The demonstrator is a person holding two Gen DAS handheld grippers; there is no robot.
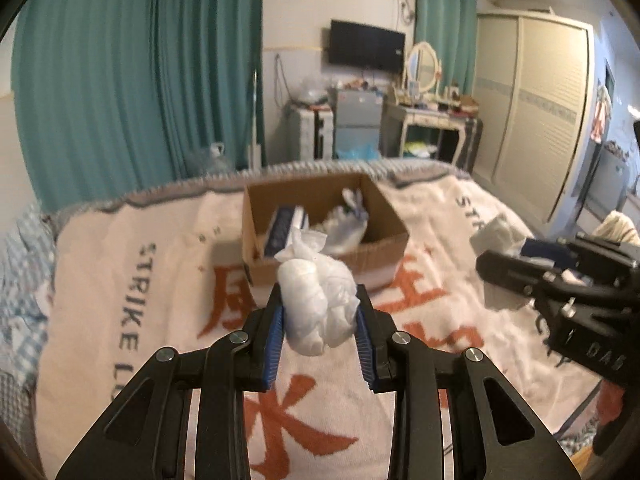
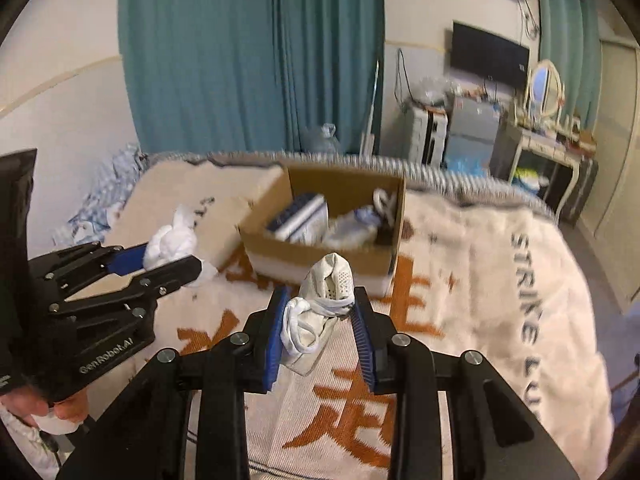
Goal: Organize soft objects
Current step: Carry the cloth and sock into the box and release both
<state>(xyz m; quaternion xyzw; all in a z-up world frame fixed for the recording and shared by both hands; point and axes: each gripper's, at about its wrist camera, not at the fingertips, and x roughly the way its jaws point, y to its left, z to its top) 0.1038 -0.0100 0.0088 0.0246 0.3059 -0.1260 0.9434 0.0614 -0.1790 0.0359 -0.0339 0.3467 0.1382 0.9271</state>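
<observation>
My left gripper (image 1: pixel 320 312) clamped on white bundle (image 1: pixel 316 300) — light, squashy; right gripper (image 2: pixel 320 320) pinches limp sock (image 2: pixel 316 320) mid-body. Box (image 1: pixel 384 240) far ahead.

Ahead of both loaded claws the cardboard box (image 1: pixel 320 236) stands open-topped on the bed's blanket (image 1: pixel 152 320), its near wall and the packages inside (image 2: pixel 316 220) limiting entry, while blanket around it lies bare.

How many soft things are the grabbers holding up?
2. The left gripper squeezes a white bundle; the right gripper squeezes a white shoe. More sit in the box.
</observation>
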